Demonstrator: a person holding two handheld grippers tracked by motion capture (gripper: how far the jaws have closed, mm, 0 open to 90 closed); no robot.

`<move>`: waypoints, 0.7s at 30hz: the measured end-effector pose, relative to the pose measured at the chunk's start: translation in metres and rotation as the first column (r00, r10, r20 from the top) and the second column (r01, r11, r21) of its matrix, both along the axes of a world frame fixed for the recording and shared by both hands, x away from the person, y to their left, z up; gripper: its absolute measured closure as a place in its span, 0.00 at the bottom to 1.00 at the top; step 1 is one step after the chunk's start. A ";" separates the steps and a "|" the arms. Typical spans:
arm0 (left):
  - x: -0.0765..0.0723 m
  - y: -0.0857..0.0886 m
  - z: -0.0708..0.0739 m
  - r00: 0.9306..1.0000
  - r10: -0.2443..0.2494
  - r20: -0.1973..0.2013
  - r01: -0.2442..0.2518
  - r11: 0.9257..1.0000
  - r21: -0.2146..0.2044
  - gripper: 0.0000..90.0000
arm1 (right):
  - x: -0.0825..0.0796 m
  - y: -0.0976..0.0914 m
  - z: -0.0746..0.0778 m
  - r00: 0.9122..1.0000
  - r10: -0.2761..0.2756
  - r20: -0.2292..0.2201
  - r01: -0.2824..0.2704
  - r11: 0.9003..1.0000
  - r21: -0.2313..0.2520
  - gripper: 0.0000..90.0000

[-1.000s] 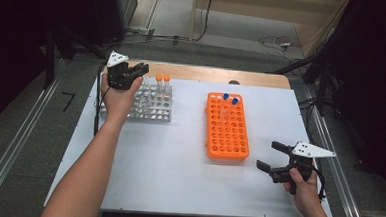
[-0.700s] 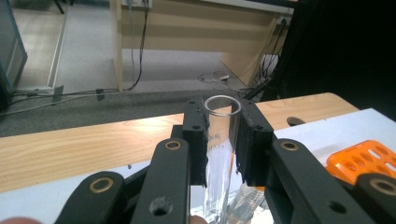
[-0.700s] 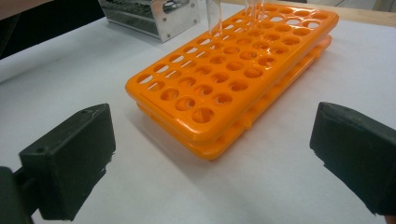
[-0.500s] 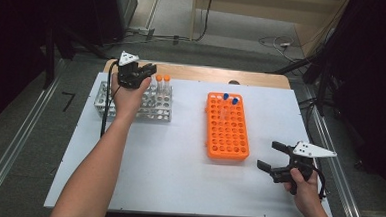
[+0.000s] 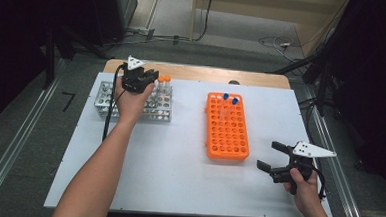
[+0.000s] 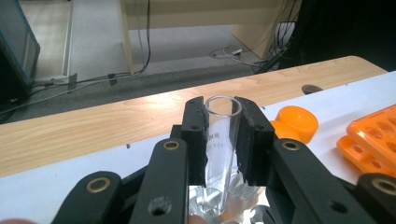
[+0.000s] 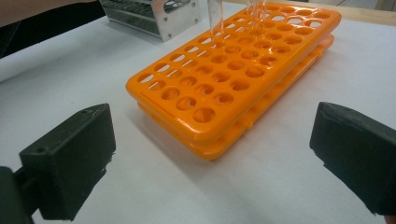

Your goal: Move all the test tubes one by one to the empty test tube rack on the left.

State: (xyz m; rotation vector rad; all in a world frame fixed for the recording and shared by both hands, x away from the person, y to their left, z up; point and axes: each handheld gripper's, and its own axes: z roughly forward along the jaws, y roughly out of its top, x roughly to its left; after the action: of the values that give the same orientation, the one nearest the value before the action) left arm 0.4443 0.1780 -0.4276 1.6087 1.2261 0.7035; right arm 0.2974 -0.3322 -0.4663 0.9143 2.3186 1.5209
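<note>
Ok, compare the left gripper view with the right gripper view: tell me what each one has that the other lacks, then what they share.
Left gripper view alone: the left gripper shut on a clear uncapped test tube, two orange caps beside it, and the wooden table edge.

Right gripper view alone: the right gripper with jaws wide open and nothing between them, plus two clear tubes standing at the far end of the orange rack.

Both: the orange tube rack, the metal tube rack and the white tabletop.

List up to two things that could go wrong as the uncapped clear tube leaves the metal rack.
1. The left hand-held gripper clamps the uncapped clear glass tube near its rim; squeezing harder might crack it.
2. Two orange-capped tubes stand close by in the silver metal rack; a tilted lift could knock them.
</note>
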 end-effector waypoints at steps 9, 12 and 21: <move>-0.004 0.003 -0.002 1.000 -0.009 -0.023 0.009 1.000 0.005 0.74 | 0.001 0.002 -0.001 1.000 0.004 -0.002 -0.004 1.000 -0.008 0.00; -0.008 0.004 0.001 0.999 0.011 -0.030 -0.011 1.000 -0.004 0.64 | 0.001 0.003 -0.001 1.000 0.005 0.000 -0.005 1.000 -0.007 0.00; -0.031 0.005 0.006 0.992 -0.107 -0.063 0.103 0.993 -0.061 0.17 | 0.001 0.006 0.000 1.000 0.004 0.003 -0.004 1.000 -0.016 0.00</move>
State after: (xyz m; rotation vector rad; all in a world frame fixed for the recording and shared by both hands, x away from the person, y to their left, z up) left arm 0.4137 0.1828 -0.4212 1.6472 1.1884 0.5482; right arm 0.2983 -0.3260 -0.4668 0.9037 2.3283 1.5017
